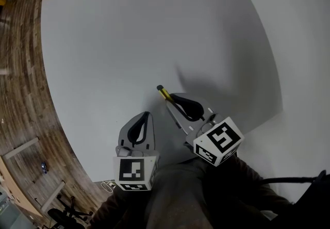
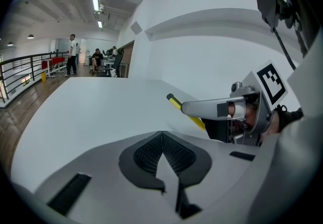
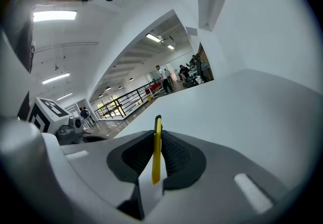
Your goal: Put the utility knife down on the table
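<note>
**Status: utility knife clamped in right gripper, above table**

**Right gripper.** The right gripper (image 3: pixel 157 136) is clenched on the slim yellow utility knife with a black tip (image 3: pixel 157 153). In the right gripper view the two dark ribbed pads (image 3: pixel 175 156) press against both flat sides of the knife body. No gap shows between pad and body. The knife stands on edge between the pads. Its black tip projects past the jaw ends, and its yellow rear end sits down in the throat of the jaws.

**Knife position.** In the head view the utility knife (image 1: pixel 164 92) lies over the pale grey table (image 1: pixel 129 42), close to the table's near edge, with its tip directed toward the far edge. The right gripper (image 1: pixel 173 100) is behind it, nearer the person. In the left gripper view the knife (image 2: pixel 176 103) slopes upward away from the right gripper (image 2: pixel 187 109), with the table surface (image 2: pixel 91 112) behind it. Whether the tip touches the table cannot be told.

**Left gripper.** The left gripper (image 2: pixel 162 136) has its jaws brought together at the ends, with nothing between them. In the head view it (image 1: pixel 146 117) is over the table's near edge, just beside the right gripper and apart from the knife.
</note>
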The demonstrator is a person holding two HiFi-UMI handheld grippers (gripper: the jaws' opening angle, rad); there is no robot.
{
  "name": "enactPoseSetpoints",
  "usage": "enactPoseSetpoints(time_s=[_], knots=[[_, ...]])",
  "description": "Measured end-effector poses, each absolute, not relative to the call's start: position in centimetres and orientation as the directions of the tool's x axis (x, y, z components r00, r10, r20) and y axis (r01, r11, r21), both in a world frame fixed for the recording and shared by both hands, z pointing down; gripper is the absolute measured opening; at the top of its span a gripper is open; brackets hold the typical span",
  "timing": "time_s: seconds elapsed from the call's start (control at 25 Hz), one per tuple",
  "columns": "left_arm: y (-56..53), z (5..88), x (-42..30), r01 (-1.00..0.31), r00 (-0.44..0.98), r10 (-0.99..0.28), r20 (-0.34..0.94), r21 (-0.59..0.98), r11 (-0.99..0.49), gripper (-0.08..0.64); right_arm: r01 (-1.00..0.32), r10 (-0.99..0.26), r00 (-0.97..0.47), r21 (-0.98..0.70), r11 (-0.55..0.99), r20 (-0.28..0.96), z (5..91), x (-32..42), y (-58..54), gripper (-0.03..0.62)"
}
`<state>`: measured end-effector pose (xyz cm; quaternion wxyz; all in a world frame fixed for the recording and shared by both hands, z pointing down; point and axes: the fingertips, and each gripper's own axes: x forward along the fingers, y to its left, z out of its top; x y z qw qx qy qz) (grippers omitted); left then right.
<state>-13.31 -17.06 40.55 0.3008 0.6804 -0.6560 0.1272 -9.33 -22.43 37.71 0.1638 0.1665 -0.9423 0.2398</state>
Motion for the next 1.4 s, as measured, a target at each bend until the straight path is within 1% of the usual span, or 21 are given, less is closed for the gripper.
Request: enactPoseSetpoints(time_s=[0.28, 0.64, 1.4], knots=[[-17.3, 40.0, -14.0, -0.964, 0.083, -0.795, 0.601, 0.25, 0.089, 0.003, -0.383, -0.203, -0.887, -0.415, 0.825, 0.414, 37.4, -9.5, -22.5, 0.046], [-16.8, 40.1, -13.5, -0.955, 0.107, -0.782, 0.614, 0.281, 0.09, 0.003, -0.388, -0.184, -0.877, -0.429, 0.816, 0.443, 37.7, -9.5, -22.4, 0.046], [-16.9, 40.9, -13.8, -0.944, 0.112, -0.748, 0.654, 0.305, 0.126, 0.003, -0.408, -0.167, -0.861, -0.456, 0.791, 0.481, 38.8, -9.3, -22.4, 0.046]])
